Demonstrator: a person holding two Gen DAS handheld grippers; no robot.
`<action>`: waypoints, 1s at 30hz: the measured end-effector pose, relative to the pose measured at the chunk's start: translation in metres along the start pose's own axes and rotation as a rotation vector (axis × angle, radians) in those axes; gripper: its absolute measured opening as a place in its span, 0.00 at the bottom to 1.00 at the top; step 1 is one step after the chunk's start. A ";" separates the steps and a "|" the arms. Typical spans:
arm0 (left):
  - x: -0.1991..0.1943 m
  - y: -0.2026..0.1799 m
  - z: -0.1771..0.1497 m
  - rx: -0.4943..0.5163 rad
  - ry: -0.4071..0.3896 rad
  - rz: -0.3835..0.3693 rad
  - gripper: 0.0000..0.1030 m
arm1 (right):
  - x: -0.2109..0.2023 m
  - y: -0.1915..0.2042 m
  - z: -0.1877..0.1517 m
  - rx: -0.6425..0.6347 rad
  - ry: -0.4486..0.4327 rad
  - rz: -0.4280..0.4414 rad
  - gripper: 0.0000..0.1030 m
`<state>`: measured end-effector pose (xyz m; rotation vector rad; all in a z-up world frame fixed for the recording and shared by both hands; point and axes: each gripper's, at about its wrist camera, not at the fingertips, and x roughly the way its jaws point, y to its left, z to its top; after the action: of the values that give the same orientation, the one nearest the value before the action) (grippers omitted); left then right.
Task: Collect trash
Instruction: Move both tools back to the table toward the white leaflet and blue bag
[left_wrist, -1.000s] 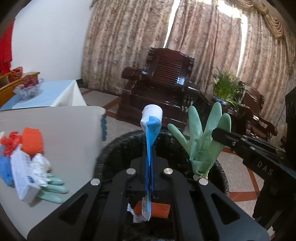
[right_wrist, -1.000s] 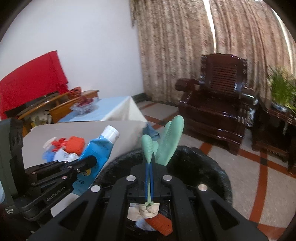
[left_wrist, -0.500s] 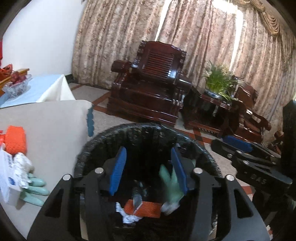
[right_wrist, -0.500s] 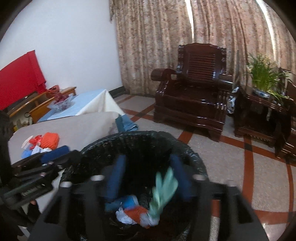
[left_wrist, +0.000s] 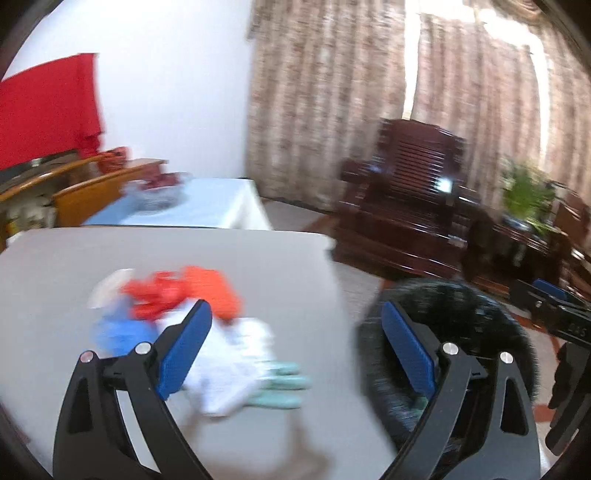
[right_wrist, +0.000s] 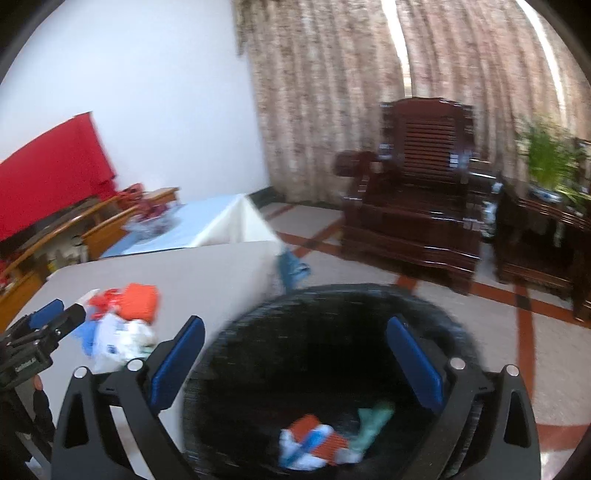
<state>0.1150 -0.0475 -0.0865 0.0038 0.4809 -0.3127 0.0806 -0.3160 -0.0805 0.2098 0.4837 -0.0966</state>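
Trash collection partly done.
Both the left claw (left_wrist: 295, 343) and the right claw (right_wrist: 295, 362) have just been opened wide, nothing held; discarded items (right_wrist: 317, 443) lie in the bin (right_wrist: 258, 314), while a pile (left_wrist: 192, 325) remains on the surface (left_wrist: 184, 251) at 10 o'clock.

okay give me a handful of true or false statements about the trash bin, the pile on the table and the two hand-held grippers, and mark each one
1. A green glove lies inside the black trash bin. True.
2. The right hand-held gripper is clamped on a blue tube. False: its jaws stand open and empty over the bin.
3. The table has been cleared. False: a pile of trash remains on it.
4. The left hand-held gripper is open with nothing between its jaws. True.
5. The bin sits on the table. False: it stands beside the table.
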 end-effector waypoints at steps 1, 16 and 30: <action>-0.004 0.011 0.000 -0.004 -0.005 0.030 0.88 | 0.004 0.011 0.000 -0.010 0.001 0.024 0.94; -0.024 0.139 -0.027 -0.106 0.039 0.330 0.88 | 0.063 0.195 -0.039 -0.257 0.032 0.279 0.93; -0.017 0.180 -0.051 -0.185 0.081 0.360 0.88 | 0.105 0.257 -0.079 -0.390 0.135 0.280 0.82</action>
<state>0.1309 0.1325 -0.1362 -0.0766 0.5776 0.0864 0.1736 -0.0530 -0.1527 -0.1005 0.5925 0.2858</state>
